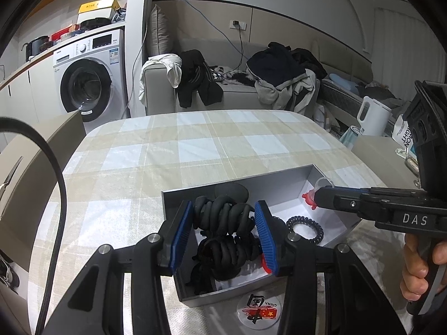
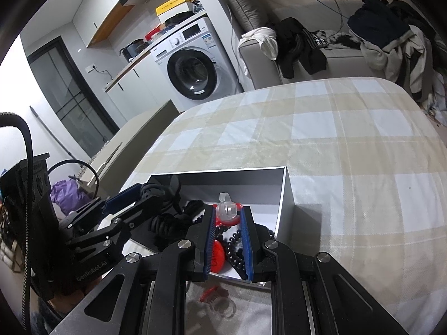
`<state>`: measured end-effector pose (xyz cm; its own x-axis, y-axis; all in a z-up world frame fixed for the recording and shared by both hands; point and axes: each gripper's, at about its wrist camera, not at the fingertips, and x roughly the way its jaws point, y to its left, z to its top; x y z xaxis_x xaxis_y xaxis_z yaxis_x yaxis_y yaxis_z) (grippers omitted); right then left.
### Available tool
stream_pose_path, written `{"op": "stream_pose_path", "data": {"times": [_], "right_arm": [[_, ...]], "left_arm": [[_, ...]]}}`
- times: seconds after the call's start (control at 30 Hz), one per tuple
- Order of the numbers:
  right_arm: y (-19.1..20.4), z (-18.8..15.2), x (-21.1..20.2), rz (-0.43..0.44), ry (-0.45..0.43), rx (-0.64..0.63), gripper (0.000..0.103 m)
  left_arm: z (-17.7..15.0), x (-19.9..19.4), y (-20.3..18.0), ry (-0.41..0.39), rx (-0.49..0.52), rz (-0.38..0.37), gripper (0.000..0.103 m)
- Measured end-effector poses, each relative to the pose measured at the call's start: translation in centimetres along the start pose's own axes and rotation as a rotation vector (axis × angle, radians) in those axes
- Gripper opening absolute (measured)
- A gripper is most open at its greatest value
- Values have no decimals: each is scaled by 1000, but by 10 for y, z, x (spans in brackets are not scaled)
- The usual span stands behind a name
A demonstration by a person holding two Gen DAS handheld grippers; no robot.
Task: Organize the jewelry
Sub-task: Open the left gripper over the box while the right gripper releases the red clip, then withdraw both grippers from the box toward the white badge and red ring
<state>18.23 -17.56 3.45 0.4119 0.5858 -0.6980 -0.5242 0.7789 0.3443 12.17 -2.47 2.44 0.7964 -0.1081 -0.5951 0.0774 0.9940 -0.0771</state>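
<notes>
A grey open box (image 1: 279, 188) sits on the checked tablecloth; it also shows in the right wrist view (image 2: 285, 195). My left gripper (image 1: 225, 217) is shut on a black claw hair clip (image 1: 223, 212) held over the box's left end. A second black claw clip (image 1: 226, 254) lies below it inside. My right gripper (image 2: 229, 213) is shut on a clear and red hair clip (image 2: 227, 210) over the box's right end; that clip also shows in the left wrist view (image 1: 314, 195). A black spiral hair tie (image 1: 304, 227) lies in the box.
A round China badge (image 1: 258, 311) lies on the cloth in front of the box. A small red clip (image 2: 209, 293) and a clear ring (image 2: 223, 307) lie on the cloth under my right gripper. A white kettle (image 1: 373, 118) stands off the table's right side.
</notes>
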Motion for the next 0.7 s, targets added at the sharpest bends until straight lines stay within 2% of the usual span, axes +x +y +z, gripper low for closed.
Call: {"op": "stream_pose_path", "data": {"times": [0.2,0.4,0.53,0.67,0.7], "right_arm": [[-1,0,0,17,14,7,19],[1,-1,-13,11,-17,-2,20],[-1,-2,-26,0,-38,2,30],[-5,-6,-37,-21,-44,4,35],[-6,-8,-39,-26,-43,7,36]], "left_arm": [[-1,0,-5,1,19,6,40],[-1,0,-6,1,17,-9,40],[0,-3,-10,-6,28,-29,40],[2,-6,-11,5,13,-62,40],[2,-7,-11,8,10,-68,43]]}}
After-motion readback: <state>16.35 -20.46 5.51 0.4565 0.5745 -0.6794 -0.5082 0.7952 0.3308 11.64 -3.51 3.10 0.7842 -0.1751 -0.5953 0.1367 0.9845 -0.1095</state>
